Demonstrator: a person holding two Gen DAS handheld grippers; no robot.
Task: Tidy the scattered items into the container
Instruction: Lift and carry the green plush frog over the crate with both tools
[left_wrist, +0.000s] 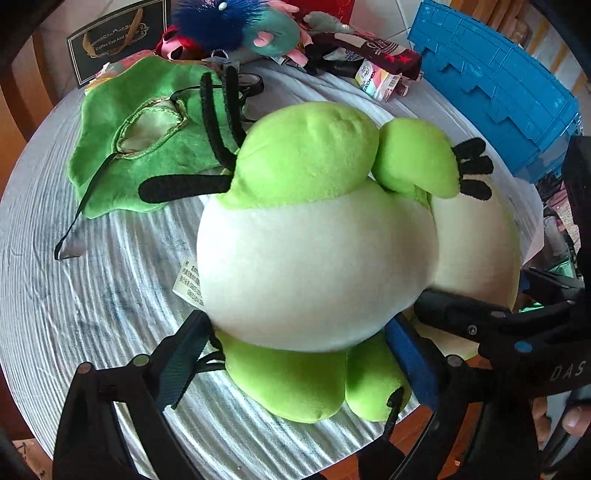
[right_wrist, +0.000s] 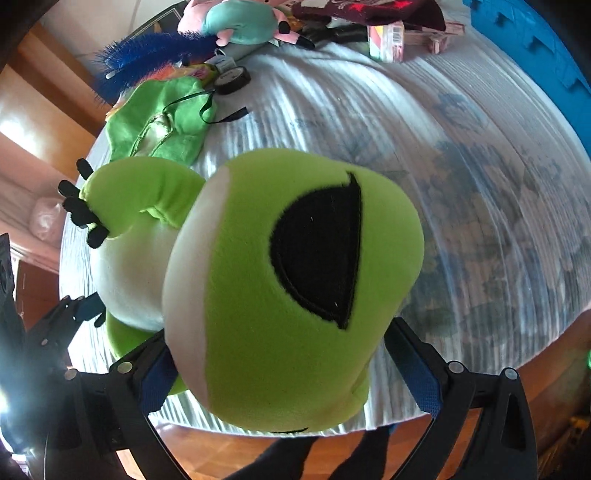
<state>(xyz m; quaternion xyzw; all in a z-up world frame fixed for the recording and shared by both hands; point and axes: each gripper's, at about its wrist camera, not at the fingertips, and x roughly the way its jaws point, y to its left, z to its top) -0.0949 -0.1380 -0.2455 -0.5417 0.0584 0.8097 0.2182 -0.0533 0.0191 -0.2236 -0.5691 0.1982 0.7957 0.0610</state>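
A lime-green and white frog plush (left_wrist: 317, 266) lies on the round table (left_wrist: 92, 295) near its front edge. My left gripper (left_wrist: 297, 323) stands open, its wide-spread pads flanking the white belly just above the legs. My right gripper (right_wrist: 279, 334) is open too, straddling the frog's head (right_wrist: 295, 295), which has a black eye patch. One of the right gripper's fingers (left_wrist: 461, 314) shows beside the head in the left wrist view. The blue crate (left_wrist: 495, 88) stands at the table's back right, also seen as the blue crate (right_wrist: 535, 48).
A green cloth piece (left_wrist: 122, 147) with black ribbons lies left of the frog. At the back sit a blue furry toy (left_wrist: 221, 22), a teal plush (left_wrist: 273, 35), a tape roll (left_wrist: 251, 83), a small carton (left_wrist: 376, 83) and a black gift bag (left_wrist: 114, 40).
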